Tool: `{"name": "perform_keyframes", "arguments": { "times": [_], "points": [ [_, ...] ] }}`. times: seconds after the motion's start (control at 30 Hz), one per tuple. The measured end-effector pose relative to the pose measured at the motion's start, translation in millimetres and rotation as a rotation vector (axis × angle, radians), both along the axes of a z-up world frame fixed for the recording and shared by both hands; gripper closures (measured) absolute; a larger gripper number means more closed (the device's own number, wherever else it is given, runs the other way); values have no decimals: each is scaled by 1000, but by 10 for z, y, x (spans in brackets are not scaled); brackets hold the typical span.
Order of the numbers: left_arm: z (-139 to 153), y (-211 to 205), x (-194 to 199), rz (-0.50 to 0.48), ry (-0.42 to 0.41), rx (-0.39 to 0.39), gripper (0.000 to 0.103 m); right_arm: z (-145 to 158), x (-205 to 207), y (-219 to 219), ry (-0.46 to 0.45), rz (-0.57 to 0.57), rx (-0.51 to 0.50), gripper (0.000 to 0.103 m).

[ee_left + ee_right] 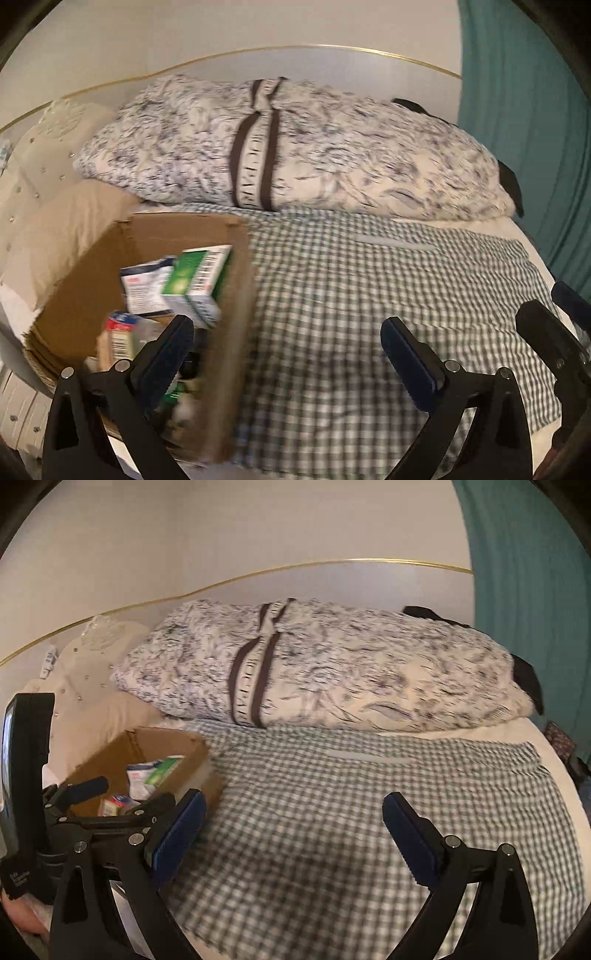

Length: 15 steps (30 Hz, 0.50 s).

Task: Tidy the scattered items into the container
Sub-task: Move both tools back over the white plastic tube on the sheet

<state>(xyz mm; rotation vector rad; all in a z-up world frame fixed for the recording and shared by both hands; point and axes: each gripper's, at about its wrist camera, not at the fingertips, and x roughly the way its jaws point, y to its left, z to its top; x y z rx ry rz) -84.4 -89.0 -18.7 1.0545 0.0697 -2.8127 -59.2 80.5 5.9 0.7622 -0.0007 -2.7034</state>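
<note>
Just left of the left hand-held gripper (pixel 286 345) sits the open cardboard box (pixel 236 266) on the bed, its near right wall running up between the gripper's two fingers. Inside lie a green medicine carton (pixel 199 273) leaning on a white carton (pixel 142 286), and nearer the left finger a red-and-white packet (pixel 118 332) among smaller bits too blurred to name. Both fingers of this gripper are spread wide, with nothing pinched between them. Ahead of it and to its right stretches a green-and-white checked cloth (pixel 369 295) over the mattress, and beyond that a folded patterned quilt (pixel 314 147) bound with a brown-edged strap (pixel 255 155). The right hand-held gripper (pixel 293 825) hovers over the same checked cloth, its blue-padded fingers likewise spread and bare. Off its left finger, the left gripper's black frame and the box show. Far right hangs a teal curtain (pixel 524 590).
</note>
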Motion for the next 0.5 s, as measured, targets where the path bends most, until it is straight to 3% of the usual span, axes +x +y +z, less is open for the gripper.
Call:
{"name": "perform_keyframes", "arguments": {
  "times": [0.27, 0.5],
  "points": [
    [-279, 623, -314, -59, -70, -24, 0, -151, -68, 868, -39, -88, -39, 6],
    [-672, 906, -1023, -55, -150, -43, 0, -414, -519, 1388, -97, -114, -66, 6]
  ]
}}
